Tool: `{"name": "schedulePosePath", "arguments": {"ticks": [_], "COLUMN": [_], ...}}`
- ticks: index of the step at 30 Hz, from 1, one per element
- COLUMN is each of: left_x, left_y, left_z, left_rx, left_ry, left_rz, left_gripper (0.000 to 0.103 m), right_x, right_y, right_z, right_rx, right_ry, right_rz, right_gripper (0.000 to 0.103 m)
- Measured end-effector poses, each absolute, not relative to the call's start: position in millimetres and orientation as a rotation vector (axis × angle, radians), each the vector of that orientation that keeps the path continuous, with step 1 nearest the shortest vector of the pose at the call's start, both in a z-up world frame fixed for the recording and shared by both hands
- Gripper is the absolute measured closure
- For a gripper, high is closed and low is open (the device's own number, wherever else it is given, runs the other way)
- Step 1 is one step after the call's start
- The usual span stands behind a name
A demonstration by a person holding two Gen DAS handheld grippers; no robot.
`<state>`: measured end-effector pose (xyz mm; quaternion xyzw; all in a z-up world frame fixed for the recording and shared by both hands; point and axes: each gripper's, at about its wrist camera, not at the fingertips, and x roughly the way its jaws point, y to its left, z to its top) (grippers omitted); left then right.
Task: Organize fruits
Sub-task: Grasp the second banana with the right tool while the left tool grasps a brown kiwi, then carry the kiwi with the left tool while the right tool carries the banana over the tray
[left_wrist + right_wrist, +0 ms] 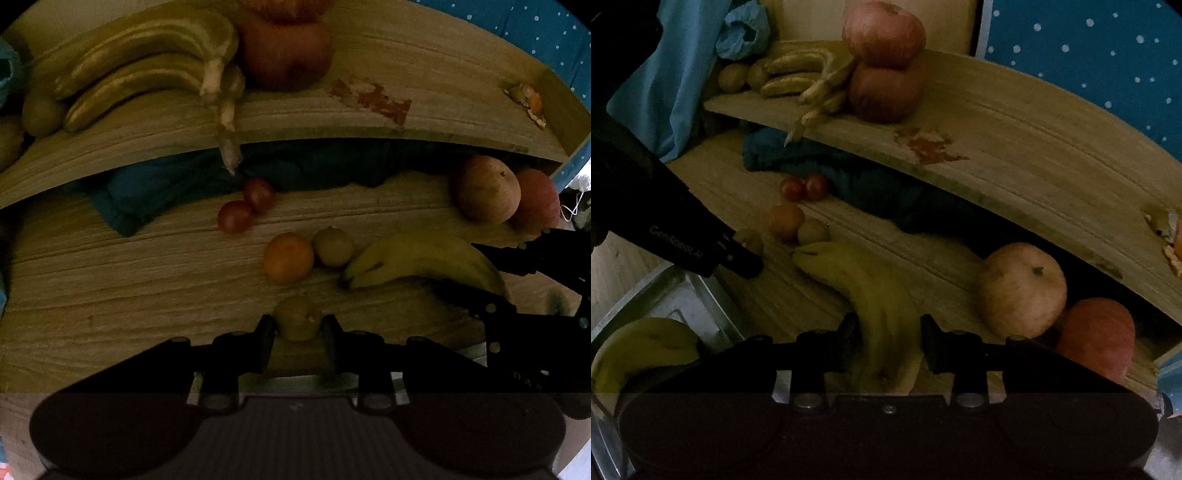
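A small brown kiwi [297, 317] rests on the lower wooden board [129, 295], and my left gripper [297, 325] is shut on it, one finger touching each side. The right wrist view shows that left gripper [746, 262] low at the left, beside the kiwi [751, 240]. A yellow banana [882, 314] lies along the board, with my right gripper [888, 332] shut around its middle. An orange [288, 258], a second kiwi [332, 246] and two small red fruits [236, 216] lie nearby. Two apples [1021, 290] sit at the right.
A raised wooden board [424, 74] carries a bunch of bananas [147, 66], stacked apples [884, 62], kiwis [733, 75] and peel scraps [528, 103]. A dark blue cloth [857, 177] lies under it. A metal tray [690, 302] at lower left holds another banana [642, 347].
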<state>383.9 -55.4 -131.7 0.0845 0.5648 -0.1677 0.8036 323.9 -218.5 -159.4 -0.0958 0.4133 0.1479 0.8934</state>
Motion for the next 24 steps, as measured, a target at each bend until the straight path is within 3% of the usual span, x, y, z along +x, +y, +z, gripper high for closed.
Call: {"name": "schedulePosePath", "arguments": {"ticks": [13,19,24], "left_x": [367.0,361.0,357.9], "left_y": [-51.9,-54.4,-56.8], "left_z": [-114.1,-105.8,-104.1], "left_rx": [0.158,0.133,0.129], "left_ry": [1.174,1.158,1.151], "left_rz": [-0.358,-0.343,-0.345], "left_gripper": [0.071,0.071,0.071], "right_x": [323.6,334.3,332.5], "right_y": [-226.5,-224.6,-221.4], "right_z": [-169.9,-174.5,-173.2], "right_rx": [-0.162,-0.164,-0.201], "right_ry": [0.9,0.868,0.858], "right_rz": [0.306,0.354,0.368], "right_gripper": [0.065,0.056,0.063]}}
